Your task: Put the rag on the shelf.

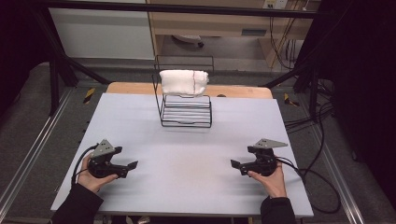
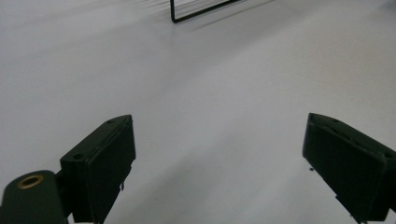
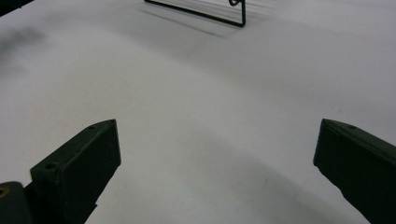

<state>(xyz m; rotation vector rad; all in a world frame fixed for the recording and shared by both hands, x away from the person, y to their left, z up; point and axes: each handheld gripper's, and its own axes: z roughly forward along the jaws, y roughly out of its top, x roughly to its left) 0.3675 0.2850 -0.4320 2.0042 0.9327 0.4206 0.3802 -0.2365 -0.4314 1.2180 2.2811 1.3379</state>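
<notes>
- White cloth, a folded towel (image 1: 183, 82), lies draped over the top of a black wire rack (image 1: 185, 111) at the far middle of the table (image 1: 187, 154).
- Both grippers rest low at the near edge, well apart from the rack and from each other.
- Left gripper (image 1: 132, 165): held in the person's left hand at near left, tips pointing toward the middle. Its own view shows the jaws spread wide with nothing but bare table between them, and a corner of the rack's base at the far top.
- Right gripper (image 1: 234, 164): near right, mirrored, tips pointing inward. Its jaws likewise stand wide apart and empty; the rack's base wire crosses the top of its view.
- Progress, as I judge it: either nothing has begun or all is finished. If the towel is to come off the rack, every step is left: reach forward, take hold, lift, set down. If hanging it was the job, it looks done, the towel sitting fairly square on the top rail with both hands back.
- Writing: none I can read. The towel has a thin dark line down it, maybe a seam or stripe; yellow-and-black markers on the floor beside the table carry no legible text.
</notes>
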